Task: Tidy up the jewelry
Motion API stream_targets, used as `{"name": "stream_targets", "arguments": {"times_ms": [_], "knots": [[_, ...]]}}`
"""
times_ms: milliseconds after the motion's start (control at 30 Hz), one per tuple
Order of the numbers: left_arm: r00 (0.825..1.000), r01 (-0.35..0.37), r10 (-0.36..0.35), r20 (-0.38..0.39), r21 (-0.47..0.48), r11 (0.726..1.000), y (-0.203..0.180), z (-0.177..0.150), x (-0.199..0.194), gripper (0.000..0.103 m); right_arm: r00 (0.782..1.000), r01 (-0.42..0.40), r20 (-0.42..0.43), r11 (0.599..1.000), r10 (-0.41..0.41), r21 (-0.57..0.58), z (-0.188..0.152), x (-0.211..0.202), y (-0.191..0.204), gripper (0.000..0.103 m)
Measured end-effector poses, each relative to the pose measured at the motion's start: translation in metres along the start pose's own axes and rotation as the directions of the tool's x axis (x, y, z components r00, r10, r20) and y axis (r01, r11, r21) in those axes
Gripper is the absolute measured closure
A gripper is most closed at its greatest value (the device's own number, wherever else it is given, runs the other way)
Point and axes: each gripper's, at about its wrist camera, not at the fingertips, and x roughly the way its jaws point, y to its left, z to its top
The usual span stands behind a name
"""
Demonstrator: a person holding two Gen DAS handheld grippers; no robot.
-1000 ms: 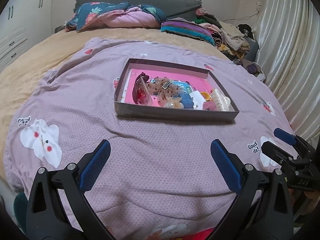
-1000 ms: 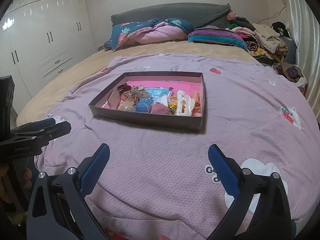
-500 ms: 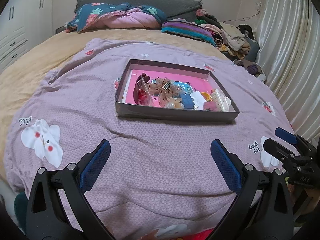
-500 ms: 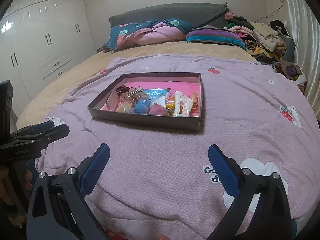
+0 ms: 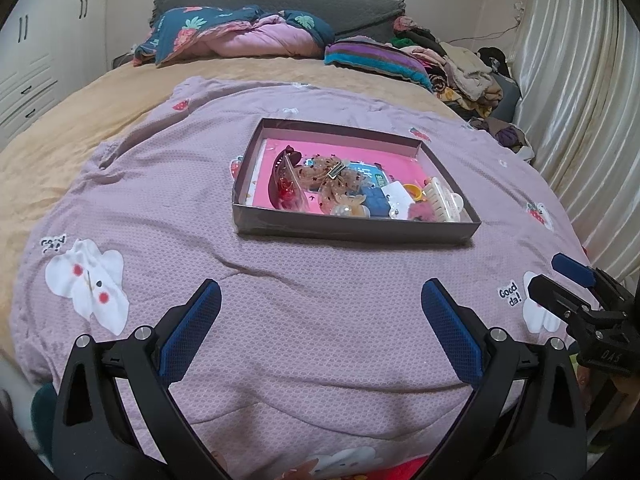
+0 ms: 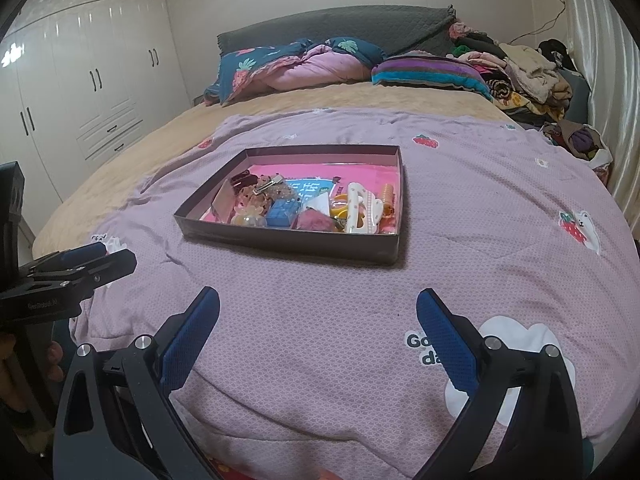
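Observation:
A shallow dark box [image 5: 352, 233] [image 6: 288, 241] with a pink floor lies on the lilac bedspread [image 5: 320, 320]. It holds a heap of hair accessories. Among them are a white claw clip [image 5: 440, 200] [image 6: 360, 208], a sheer spotted bow clip [image 5: 336, 180], a blue piece [image 6: 282, 212], a pink fluffy piece [image 6: 316, 220] and an orange spiral tie [image 6: 387, 200]. My left gripper [image 5: 320, 292] hovers open and empty over the spread, well short of the box. My right gripper [image 6: 318, 296] is likewise open and empty. Each shows at the edge of the other's view: the right gripper [image 5: 558, 280], the left gripper [image 6: 106, 258].
Folded quilts and pillows [image 5: 240, 36] lie at the headboard. A pile of clothes [image 6: 528, 72] is heaped at the far right. White wardrobes [image 6: 80, 88] stand to the left and a curtain [image 5: 580, 120] hangs to the right. A hand [image 6: 12, 360] holds the left gripper.
Almost nothing differs. Both views drifted very slightly; both grippers stay open and the box and its contents have not moved.

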Motion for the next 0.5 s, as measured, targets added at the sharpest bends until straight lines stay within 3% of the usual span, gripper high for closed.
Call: {"name": "stream_targets", "arguments": {"times_ms": [500], "knots": [[1.0, 0.002, -0.002, -0.003, 0.002, 1.0, -0.0012, -0.0006, -0.0005, 0.009, 1.0, 0.004, 0.0, 1.0, -0.004, 0.0, 0.001, -0.0008, -0.0002, 0.005]]}}
